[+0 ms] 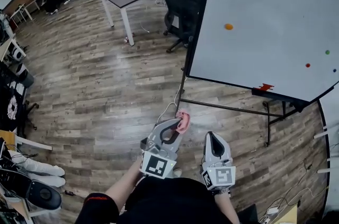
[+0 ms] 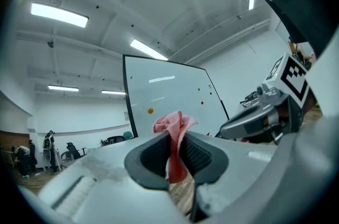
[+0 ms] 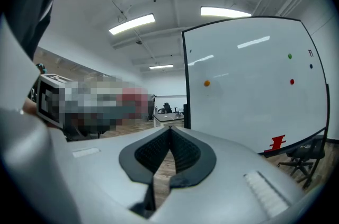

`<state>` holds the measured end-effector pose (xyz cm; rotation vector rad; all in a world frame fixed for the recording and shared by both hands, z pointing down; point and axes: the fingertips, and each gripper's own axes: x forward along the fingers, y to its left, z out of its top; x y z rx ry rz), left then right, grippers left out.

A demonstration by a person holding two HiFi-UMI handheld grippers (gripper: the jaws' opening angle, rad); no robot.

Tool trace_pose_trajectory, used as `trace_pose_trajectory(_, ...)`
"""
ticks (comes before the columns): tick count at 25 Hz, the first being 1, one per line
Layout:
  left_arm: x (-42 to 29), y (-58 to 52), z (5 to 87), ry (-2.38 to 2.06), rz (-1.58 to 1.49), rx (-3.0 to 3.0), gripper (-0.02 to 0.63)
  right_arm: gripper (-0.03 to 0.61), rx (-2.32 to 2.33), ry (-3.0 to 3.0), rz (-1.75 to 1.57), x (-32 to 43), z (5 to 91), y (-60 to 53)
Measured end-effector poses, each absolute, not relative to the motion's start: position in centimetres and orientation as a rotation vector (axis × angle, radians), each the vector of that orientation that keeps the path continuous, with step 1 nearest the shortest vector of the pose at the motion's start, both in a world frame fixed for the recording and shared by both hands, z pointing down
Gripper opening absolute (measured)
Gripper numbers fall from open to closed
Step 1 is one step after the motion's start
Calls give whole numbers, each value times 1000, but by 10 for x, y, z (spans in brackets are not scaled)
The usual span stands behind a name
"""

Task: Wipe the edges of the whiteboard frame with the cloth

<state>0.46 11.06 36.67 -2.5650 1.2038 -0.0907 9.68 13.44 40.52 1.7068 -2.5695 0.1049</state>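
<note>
The whiteboard [image 1: 265, 16], bordered by a dark frame [image 1: 197, 27], is seen standing on the wooden floor [image 1: 95, 74]. The left gripper [image 1: 177, 123] is held below the board's lower left corner, apart from it. Its fingers are clamped on the pink cloth [image 1: 184, 121], which is bunched beyond their tips. The right gripper [image 1: 212, 136] is held just beside it, fingers pressed together on nothing.

The cloth [image 2: 172, 123] is pink, coarse-woven fabric, matt and crumpled. The whiteboard [image 1: 265, 16] has a smooth, glossy white face in a dark matt frame [image 1: 196, 21]. The floor [image 1: 95, 85] is grained wood plank. The left gripper [image 2: 175, 138] and right gripper [image 3: 169, 133] have matt grey plastic shells – their pads [image 3: 183, 153] black and ribbed
</note>
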Motion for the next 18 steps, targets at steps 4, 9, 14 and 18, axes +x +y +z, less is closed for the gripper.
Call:
trace_pose_trajectory(4,15,56,359,1171,-131,-2573,49,2,1735,-2554,96,107,392,89)
trace_pose_trajectory(9,31,-12,320,1074,-98,-2511,49,2,1782,-2540,14,122,366,17)
trace_pose_trajectory(14,35,-66,281,1007,-95,-2458,49,2,1859,-2525,-47,128,336,-41)
trace_pose_trajectory(18,30,-92,257,936,-116,-2392,49,2,1869,-2550,-109,117,318,-71)
